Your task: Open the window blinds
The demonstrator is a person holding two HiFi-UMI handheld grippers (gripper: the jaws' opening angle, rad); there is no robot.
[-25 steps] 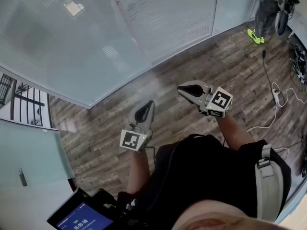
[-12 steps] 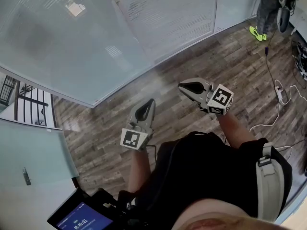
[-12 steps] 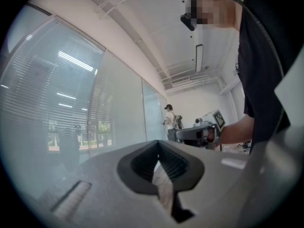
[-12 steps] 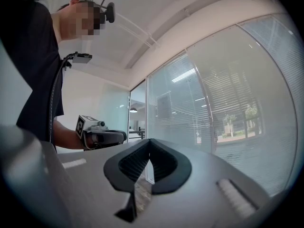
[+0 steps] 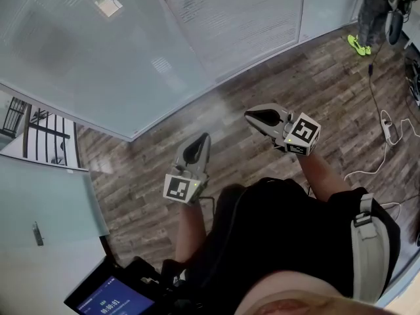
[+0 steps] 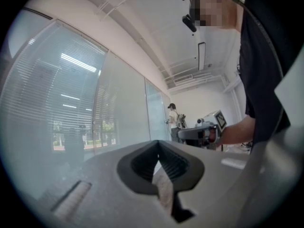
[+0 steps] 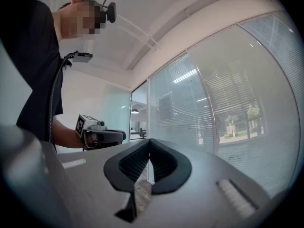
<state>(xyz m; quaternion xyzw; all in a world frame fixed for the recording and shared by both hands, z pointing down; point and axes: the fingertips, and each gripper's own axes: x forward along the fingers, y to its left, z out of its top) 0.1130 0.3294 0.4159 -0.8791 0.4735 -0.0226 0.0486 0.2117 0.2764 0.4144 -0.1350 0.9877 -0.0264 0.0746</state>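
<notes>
White slatted blinds hang lowered behind a tall glass wall ahead of me; they also show as blinds in the left gripper view and blinds in the right gripper view. My left gripper is held level in front of the body, well short of the glass, its jaws shut with nothing between them. My right gripper is held a little higher and further right, also shut and empty. Each gripper view shows its own closed jaws: the left gripper and the right gripper. No cord or wand is visible.
Wood-plank floor runs along the glass wall. A person in bright green shoes stands at the far right. Cables and a power strip lie on the floor at right. A glass door with a handle is at left, a screen at bottom left.
Both grippers have kept their place and stayed shut. The head view has drifted slightly, so the glass wall and floor sit a little lower and further right.
</notes>
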